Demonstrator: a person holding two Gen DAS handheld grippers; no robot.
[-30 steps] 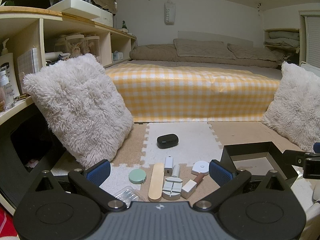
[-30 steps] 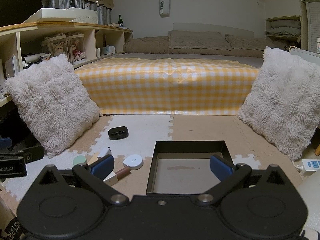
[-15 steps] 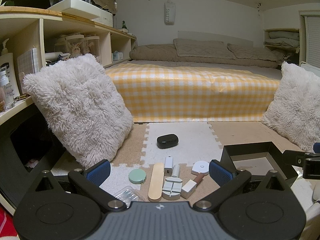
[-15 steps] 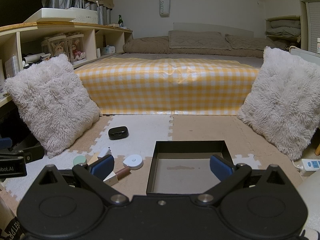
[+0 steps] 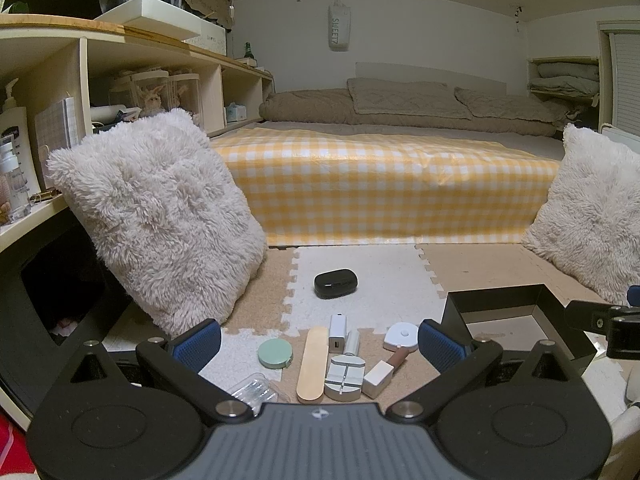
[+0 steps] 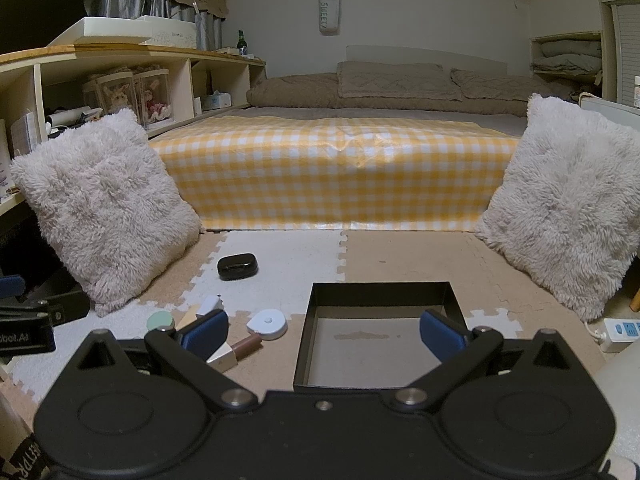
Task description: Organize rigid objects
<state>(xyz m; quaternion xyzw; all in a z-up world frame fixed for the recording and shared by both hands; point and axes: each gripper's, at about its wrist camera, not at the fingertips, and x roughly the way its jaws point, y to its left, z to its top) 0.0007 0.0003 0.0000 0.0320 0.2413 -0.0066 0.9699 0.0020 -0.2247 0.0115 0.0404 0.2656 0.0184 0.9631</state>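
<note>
On the foam floor mat (image 5: 360, 268), the small objects lie in a loose cluster between the left fluffy pillow (image 5: 156, 216) and the black tray (image 6: 380, 336). Going left to right in the left wrist view: a clear plastic case (image 5: 254, 390) sits lowest, close to the tool body; a round green disc (image 5: 274, 353) lies flat beside it; a wooden stick (image 5: 312, 364) runs with its long axis away from the camera, toward the bed (image 5: 392, 192); a white charger block (image 5: 337, 334) and a short silver cylinder (image 5: 353, 342) point the same way, with a grey slotted block (image 5: 344, 376) just in front of them; a brown-and-cream tube (image 5: 386, 366) lies diagonally, its brown end toward a white tape measure (image 5: 401, 335). A black oval case (image 5: 335, 284) lies apart, farther out on the white tile, long axis crosswise.

The left gripper (image 5: 318, 342) stands wide open and empty, its fingers bracketing the cluster from above. The right gripper (image 6: 324, 334) is likewise wide open and empty, with the tray's near half between its fingers. The tray is empty, with upright walls; the mat beyond it is bare up to the bed edge and the right pillow (image 6: 560, 208).
</note>
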